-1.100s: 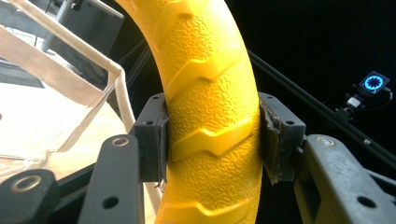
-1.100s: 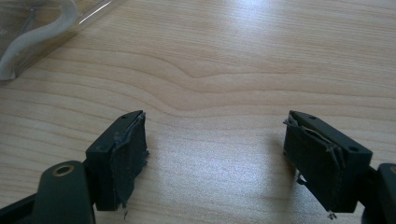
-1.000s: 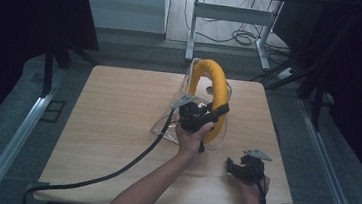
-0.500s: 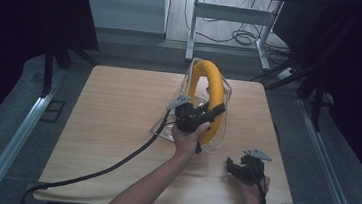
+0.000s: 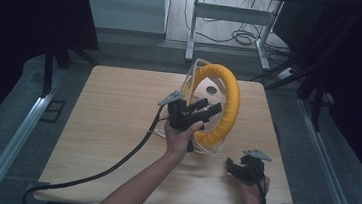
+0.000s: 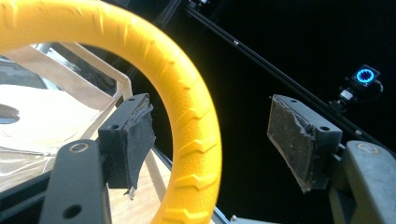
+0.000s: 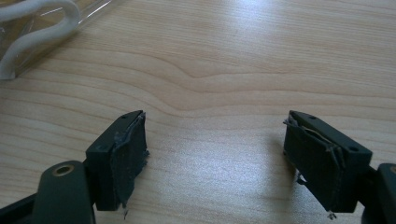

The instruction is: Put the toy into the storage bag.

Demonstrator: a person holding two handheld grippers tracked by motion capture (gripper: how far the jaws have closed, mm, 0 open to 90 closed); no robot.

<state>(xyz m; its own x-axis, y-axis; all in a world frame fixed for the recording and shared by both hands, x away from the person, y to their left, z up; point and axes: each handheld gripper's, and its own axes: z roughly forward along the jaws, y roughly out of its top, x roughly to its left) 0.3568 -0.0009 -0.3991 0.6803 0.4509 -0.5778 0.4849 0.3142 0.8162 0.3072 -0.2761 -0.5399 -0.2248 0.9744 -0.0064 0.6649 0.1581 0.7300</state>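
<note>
1. High view: a person's left gripper (image 5: 207, 109) is raised above a light wooden table (image 5: 101, 124), its jaws apart and reaching into the opening of a yellow ring (image 5: 229, 104), which stands on edge just ahead of it inside a clear plastic package (image 5: 192, 75). The right gripper (image 5: 235, 167) rests low on the table, near the package's corner and apart from it.
2. Left gripper view: the jaws stand wide open; the ribbed yellow ring (image 6: 187, 112) passes between them, close beside the left pad, and neither pad grips it.
3. Right gripper view: the jaws are spread wide over bare wood grain (image 7: 224, 79), holding nothing; a clear package edge (image 7: 42, 32) lies ahead to the upper left.
</note>
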